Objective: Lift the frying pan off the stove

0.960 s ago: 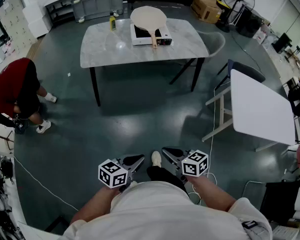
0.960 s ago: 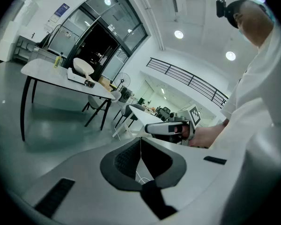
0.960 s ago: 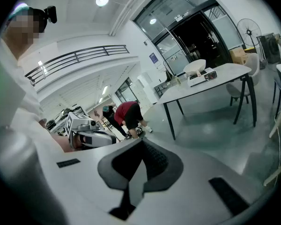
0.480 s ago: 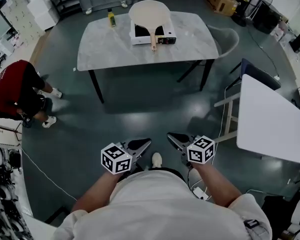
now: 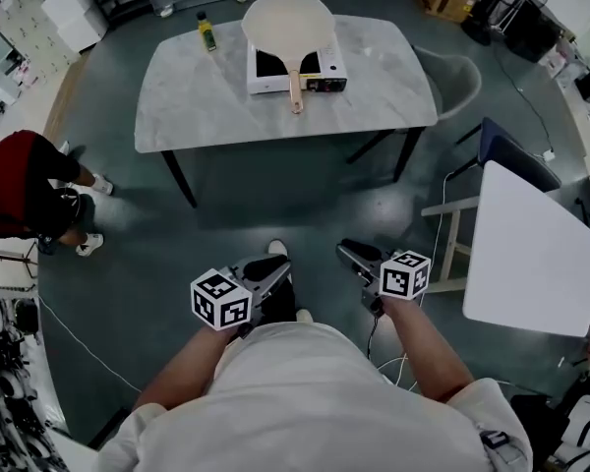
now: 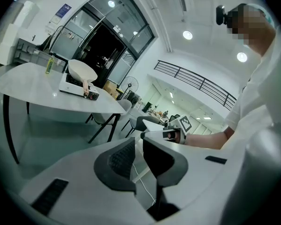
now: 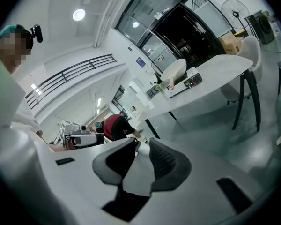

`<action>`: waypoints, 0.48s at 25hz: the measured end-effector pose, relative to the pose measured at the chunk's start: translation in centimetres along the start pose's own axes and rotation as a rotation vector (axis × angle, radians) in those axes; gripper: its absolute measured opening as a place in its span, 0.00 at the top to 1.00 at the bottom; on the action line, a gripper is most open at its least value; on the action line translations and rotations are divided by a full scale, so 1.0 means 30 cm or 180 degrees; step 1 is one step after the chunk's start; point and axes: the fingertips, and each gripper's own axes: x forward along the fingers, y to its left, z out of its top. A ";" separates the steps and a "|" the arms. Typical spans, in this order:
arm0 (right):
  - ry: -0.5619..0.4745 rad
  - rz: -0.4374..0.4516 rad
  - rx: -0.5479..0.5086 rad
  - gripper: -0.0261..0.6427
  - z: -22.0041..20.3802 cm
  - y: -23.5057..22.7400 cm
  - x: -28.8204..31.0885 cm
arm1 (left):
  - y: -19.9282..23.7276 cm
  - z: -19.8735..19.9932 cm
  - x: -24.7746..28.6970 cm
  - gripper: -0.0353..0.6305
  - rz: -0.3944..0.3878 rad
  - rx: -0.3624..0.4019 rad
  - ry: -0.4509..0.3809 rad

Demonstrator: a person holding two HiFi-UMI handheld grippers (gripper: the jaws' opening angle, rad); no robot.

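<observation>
Head view: I stand on a dark green floor, well back from a pale marble counter on the far side. A cream frying pan sits on a white portable stove on that counter, and its wooden handle points toward me. A small yellow bottle stands left of the stove, apart from it. My left gripper and right gripper are held close to my body, side by side and far from the pan. A person in a red top is bent low at the left. A white table stands at the right.

Left gripper view: my left fingers are almost clenched, with only a thin slit between them and nothing in it. Far off to the upper left, the pan rests on the stove. My other gripper shows just past the fingertips.

Right gripper view: my right fingers are spreading, with a clear gap between them and nothing in it. The pan is on the stove in the distance, above and to the right. The person in red is beyond the fingertips, at the left.
</observation>
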 end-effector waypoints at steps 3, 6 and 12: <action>-0.0001 -0.0024 0.0205 0.77 0.119 -0.073 0.070 | 0.121 0.109 0.046 0.81 -0.0063 -0.0096 -0.0053; -0.0053 -0.0062 0.0347 0.75 0.300 -0.144 0.137 | 0.231 0.247 0.105 0.80 -0.0161 -0.0159 -0.0080; -0.0224 -0.0104 0.0419 0.72 0.638 -0.288 0.345 | 0.448 0.427 0.202 0.75 -0.0341 -0.0183 0.0002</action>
